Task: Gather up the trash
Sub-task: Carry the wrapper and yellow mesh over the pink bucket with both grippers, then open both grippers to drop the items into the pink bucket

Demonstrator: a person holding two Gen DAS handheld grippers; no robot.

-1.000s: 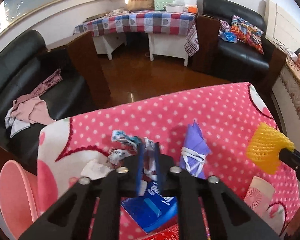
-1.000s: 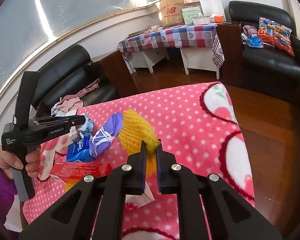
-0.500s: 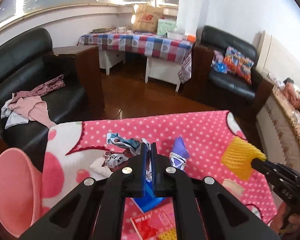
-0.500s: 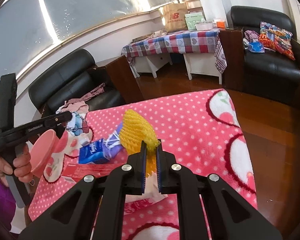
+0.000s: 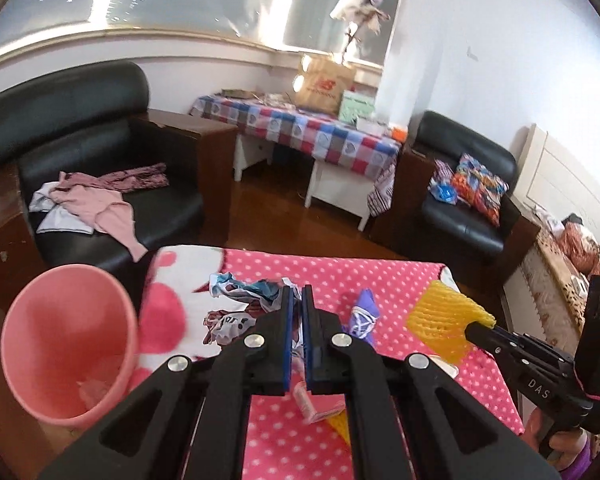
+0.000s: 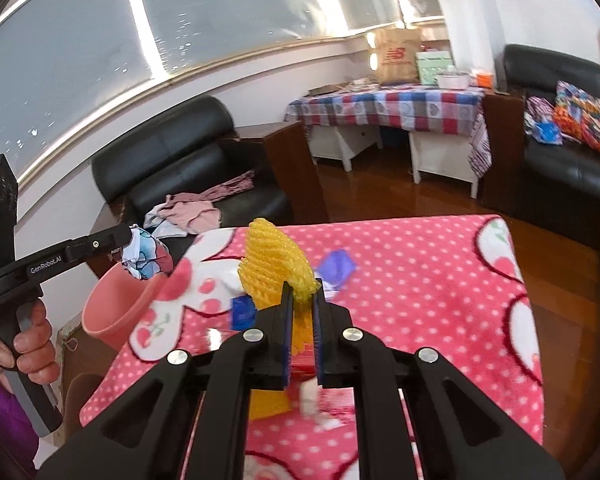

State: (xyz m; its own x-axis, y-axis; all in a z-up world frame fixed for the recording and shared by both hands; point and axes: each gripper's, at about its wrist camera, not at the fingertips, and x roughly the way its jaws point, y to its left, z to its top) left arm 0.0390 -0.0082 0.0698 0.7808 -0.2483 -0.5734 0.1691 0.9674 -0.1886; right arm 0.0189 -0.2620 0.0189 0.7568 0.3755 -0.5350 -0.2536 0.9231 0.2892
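My left gripper [image 5: 297,292] is shut on a crumpled printed wrapper [image 5: 240,296]. In the right wrist view that wrapper [image 6: 144,256] hangs from the left gripper [image 6: 128,238] just above the pink bin [image 6: 100,320]. The bin [image 5: 60,320] stands off the table's left edge with a scrap inside. My right gripper [image 6: 302,288] is shut on a yellow foam net [image 6: 274,268] and holds it above the table. From the left wrist view the net [image 5: 444,320] sticks out of the right gripper [image 5: 474,328] at the right.
The table has a pink dotted cloth [image 6: 420,272]. On it lie a purple packet [image 5: 364,316], a blue packet [image 6: 244,312], a red box [image 5: 316,400] and a yellow piece [image 6: 268,400]. A black sofa with clothes [image 5: 92,200] is behind the bin, and a black armchair [image 5: 460,216] is far right.
Both grippers have risen. The left one has closed on the wrapper and carried it off the cloth toward the pink bin. The right one has lifted the yellow net higher.
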